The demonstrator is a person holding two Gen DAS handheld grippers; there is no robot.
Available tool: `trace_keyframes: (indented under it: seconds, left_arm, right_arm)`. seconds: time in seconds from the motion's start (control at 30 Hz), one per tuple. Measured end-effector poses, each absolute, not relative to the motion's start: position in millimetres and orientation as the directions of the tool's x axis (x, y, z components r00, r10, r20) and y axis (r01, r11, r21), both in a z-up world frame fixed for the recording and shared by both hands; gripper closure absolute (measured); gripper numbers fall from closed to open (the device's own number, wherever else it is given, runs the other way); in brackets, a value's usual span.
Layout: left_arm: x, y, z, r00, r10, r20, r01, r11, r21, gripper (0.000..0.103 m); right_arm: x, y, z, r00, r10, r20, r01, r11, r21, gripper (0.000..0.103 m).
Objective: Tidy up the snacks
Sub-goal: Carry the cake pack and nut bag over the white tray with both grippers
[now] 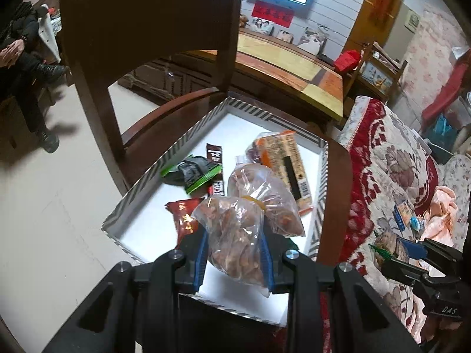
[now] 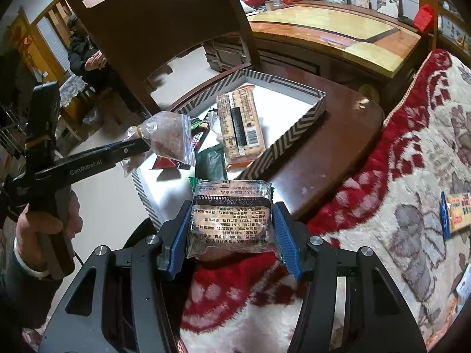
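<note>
The left gripper [image 1: 234, 257] clamps a clear, lumpy bag of brown nuts [image 1: 235, 235] above the striped cardboard tray [image 1: 164, 158] on the round wooden table [image 2: 338, 135], where a second nut bag [image 1: 265, 197] lies, while the right gripper [image 2: 232, 236] squeezes one crinkly printed snack packet [image 2: 231, 217].

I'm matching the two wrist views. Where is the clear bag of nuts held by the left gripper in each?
Left wrist: bag of nuts low centre, between the left gripper's pads.
Right wrist: same bag at left, above the box.
Shared landmark: striped box.
</note>
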State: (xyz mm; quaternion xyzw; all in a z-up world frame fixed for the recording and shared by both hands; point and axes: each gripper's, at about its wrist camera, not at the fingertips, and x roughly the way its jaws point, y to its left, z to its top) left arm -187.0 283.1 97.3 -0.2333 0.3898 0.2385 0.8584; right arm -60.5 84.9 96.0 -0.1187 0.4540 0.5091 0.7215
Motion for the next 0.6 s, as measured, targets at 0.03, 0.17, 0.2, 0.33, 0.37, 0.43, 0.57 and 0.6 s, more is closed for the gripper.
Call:
trace_keyframes:
  seconds: [0.03, 0.17, 0.2, 0.33, 0.37, 0.43, 0.57, 0.6]
  left_arm:
    - [-187.2, 285.1, 95.5, 0.580, 0.228, -0.782, -0.595, 0.774, -0.216, 0.070]
    - [-186.6, 292.2, 89.9, 0.574, 0.224, -0.787, -0.603, 0.766, -0.222, 0.070]
    - [-185.9, 293.3, 88.5, 0.573, 0.223, -0.789, -0.604, 0.765, -0.223, 0.070]
    - [-183.9, 297.8, 83.2, 0.566, 0.217, -0.795, -0.610, 0.760, -0.226, 0.070]
    - [-183.1, 299.0, 81.6, 0.564, 0.215, -0.798, -0.611, 0.759, -0.227, 0.070]
    - [-181.5, 301.4, 78.6, 0.558, 0.212, -0.802, -0.612, 0.758, -0.225, 0.070]
    - [-179.4, 304.4, 72.2, 0.549, 0.207, -0.810, -0.615, 0.756, -0.224, 0.070]
    - [-179.1, 304.8, 70.8, 0.546, 0.207, -0.812, -0.616, 0.755, -0.222, 0.070]
  right_arm:
    - [-60.1, 87.2, 95.7, 0.066, 0.627, -0.776, -0.843, 0.451, 0.292, 0.049]
    - [-60.0, 100.0, 94.0, 0.055, 0.622, -0.781, -0.849, 0.441, 0.291, 0.049]
    - [-60.1, 102.6, 93.5, 0.053, 0.620, -0.783, -0.850, 0.440, 0.291, 0.049]
    - [-58.8, 114.1, 91.1, 0.043, 0.615, -0.787, -0.854, 0.431, 0.290, 0.049]
    - [-58.3, 116.9, 90.9, 0.041, 0.614, -0.788, -0.855, 0.430, 0.291, 0.049]
    - [-57.3, 123.3, 90.2, 0.035, 0.614, -0.789, -0.857, 0.425, 0.292, 0.049]
    - [-55.9, 135.6, 88.7, 0.024, 0.616, -0.787, -0.860, 0.415, 0.297, 0.049]
    - [-55.6, 139.7, 87.6, 0.021, 0.615, -0.789, -0.862, 0.411, 0.297, 0.049]
